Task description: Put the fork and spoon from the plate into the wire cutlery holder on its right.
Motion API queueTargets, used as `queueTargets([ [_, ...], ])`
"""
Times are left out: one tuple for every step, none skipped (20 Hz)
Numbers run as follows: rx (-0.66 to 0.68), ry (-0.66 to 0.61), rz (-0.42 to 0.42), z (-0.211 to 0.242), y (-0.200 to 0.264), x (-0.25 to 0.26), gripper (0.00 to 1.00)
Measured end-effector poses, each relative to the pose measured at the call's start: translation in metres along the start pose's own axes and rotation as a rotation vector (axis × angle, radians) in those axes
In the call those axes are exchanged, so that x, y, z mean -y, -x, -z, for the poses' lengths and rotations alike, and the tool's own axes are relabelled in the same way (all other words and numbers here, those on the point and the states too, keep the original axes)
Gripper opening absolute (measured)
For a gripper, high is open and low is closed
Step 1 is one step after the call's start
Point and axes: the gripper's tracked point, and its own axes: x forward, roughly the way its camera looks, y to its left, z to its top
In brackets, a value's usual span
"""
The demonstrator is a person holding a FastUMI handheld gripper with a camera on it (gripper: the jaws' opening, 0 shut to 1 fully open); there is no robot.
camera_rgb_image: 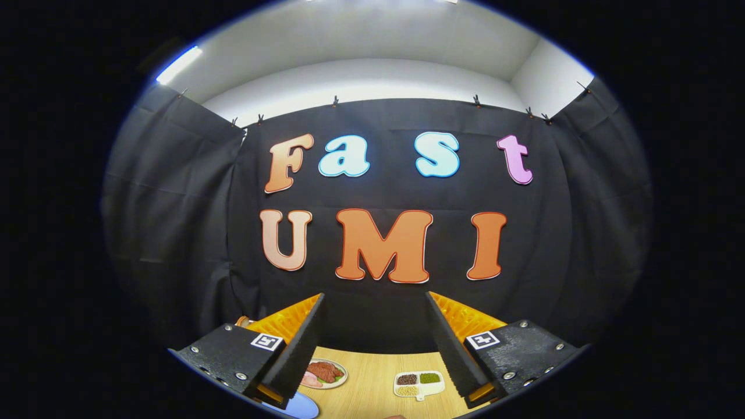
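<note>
Tongs [375, 343] spread wide apart, nothing between them, raised over the wooden table [372, 381]. Left to right: blue plate [302, 405] edge under left finger, meat dish [323, 372] beside it, divided tray [419, 384] of beans near right finger. Fork, spoon, holder: cannot tell where.

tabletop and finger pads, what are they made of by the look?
Tabletop: light wood or wood-look laminate, matte, fine straight grain lines.
Finger pads: black, matte, ribbed inner faces, probably rubber or foam; orange plastic backing behind. The gripper is open, nothing between its fingers.
</note>
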Motion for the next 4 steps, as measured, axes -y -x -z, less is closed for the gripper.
queueTargets([
  [0.002,0.003,-0.004,-0.0013,0.0004,-0.0005,0.98],
  [0.006,0.009,-0.004,-0.0019,-0.0001,-0.0016,0.98],
  [0.007,0.016,-0.002,-0.0021,0.0003,-0.0019,0.99],
  [0.01,0.02,0.001,-0.0018,0.0007,-0.0024,0.99],
])
